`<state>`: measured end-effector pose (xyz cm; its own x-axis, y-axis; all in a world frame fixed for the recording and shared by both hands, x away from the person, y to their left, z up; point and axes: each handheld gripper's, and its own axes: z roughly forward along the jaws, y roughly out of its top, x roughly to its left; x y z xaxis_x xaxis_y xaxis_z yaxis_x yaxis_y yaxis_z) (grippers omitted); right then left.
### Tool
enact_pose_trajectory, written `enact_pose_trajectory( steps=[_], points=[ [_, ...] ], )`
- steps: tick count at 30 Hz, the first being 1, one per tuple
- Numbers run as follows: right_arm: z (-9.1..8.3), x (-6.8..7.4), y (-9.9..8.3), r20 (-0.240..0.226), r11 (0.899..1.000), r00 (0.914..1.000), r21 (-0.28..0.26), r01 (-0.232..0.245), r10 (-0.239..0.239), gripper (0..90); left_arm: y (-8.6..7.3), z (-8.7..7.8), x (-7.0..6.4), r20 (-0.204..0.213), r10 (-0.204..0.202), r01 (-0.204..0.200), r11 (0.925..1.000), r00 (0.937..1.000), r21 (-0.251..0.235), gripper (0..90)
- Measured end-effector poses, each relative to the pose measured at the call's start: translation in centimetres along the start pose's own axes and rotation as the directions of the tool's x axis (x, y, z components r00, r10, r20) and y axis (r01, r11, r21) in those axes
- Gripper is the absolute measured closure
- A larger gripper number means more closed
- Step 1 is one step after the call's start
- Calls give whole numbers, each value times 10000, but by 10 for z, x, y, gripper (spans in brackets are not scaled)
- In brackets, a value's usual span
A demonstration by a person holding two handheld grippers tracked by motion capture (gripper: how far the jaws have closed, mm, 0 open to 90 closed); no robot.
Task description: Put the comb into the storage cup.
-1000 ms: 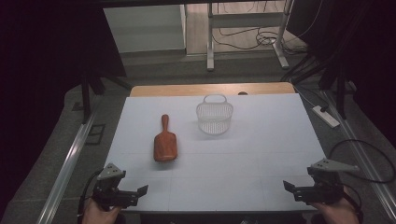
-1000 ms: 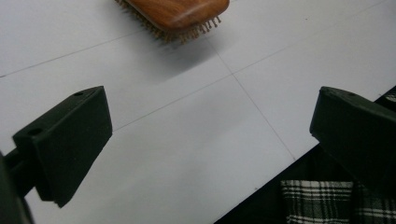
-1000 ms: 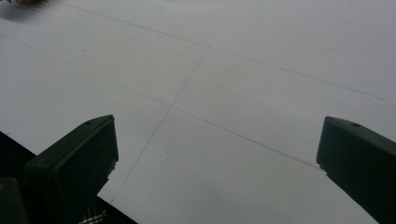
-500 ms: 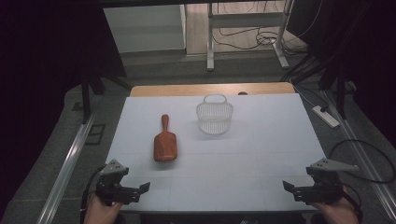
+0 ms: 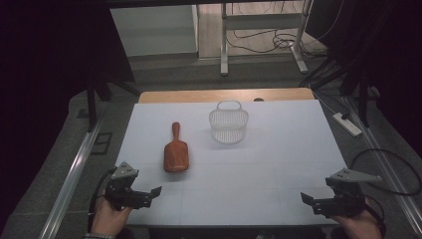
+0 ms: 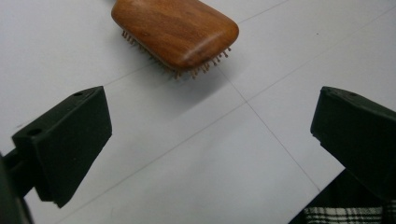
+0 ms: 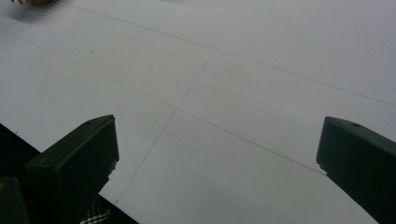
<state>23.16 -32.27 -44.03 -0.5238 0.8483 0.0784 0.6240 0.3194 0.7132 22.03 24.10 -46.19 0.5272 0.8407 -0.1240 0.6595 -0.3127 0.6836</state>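
A brown wooden hairbrush point(image 5: 175, 152) lies bristles down on the white table point(image 5: 278, 164), handle pointing away. Its head point(image 6: 175, 29) shows at the top of the left gripper view. A white mesh basket point(image 5: 229, 124) stands upright to the brush's right, farther back. My left gripper point(image 5: 149, 194) hovers at the near left corner, open, a short way in front of the brush with nothing between its jaws. My right gripper point(image 5: 311, 201) is at the near right corner, open and empty, over bare table point(image 7: 224, 93).
A white power strip point(image 5: 347, 123) lies on the floor beyond the table's right edge. Metal rails run along both sides. A strip of wooden tabletop point(image 5: 199, 94) shows past the white sheet's far edge. A checked sleeve point(image 6: 345, 215) is near the front edge.
The left gripper has crept slightly to the right and forward toward the brush. The right gripper, brush and basket have barely moved.
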Motion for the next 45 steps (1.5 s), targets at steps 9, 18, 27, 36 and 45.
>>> enact_pose_trajectory(
  steps=[9, 18, 27, 36, 45],
  points=[
    [-1, 2, 0, -171, 9997, 9996, -87, 234, -236, 0, 9, 11, 8, 392, 110, -111, 9999, 9992, 44, 0],
    [0, 2, 0, -208, 9997, 9995, -39, 228, -229, 0, 22, 19, 14, 585, 40, -40, 10000, 9983, 11, 0],
    [0, 2, 0, -281, 9995, 9991, -76, 311, -313, 0, 35, 30, 18, 635, 320, -334, 9992, 9975, 211, 0],
    [0, 2, 0, -339, 9995, 9989, -57, 315, -317, 0, 48, 40, 22, 909, 345, -374, 9989, 9953, 298, 0],
    [0, 1, 0, -358, 9996, 9990, -63, 282, -284, 0, 59, 50, 28, 976, 161, -197, 9992, 9951, 359, 0]
  ],
)
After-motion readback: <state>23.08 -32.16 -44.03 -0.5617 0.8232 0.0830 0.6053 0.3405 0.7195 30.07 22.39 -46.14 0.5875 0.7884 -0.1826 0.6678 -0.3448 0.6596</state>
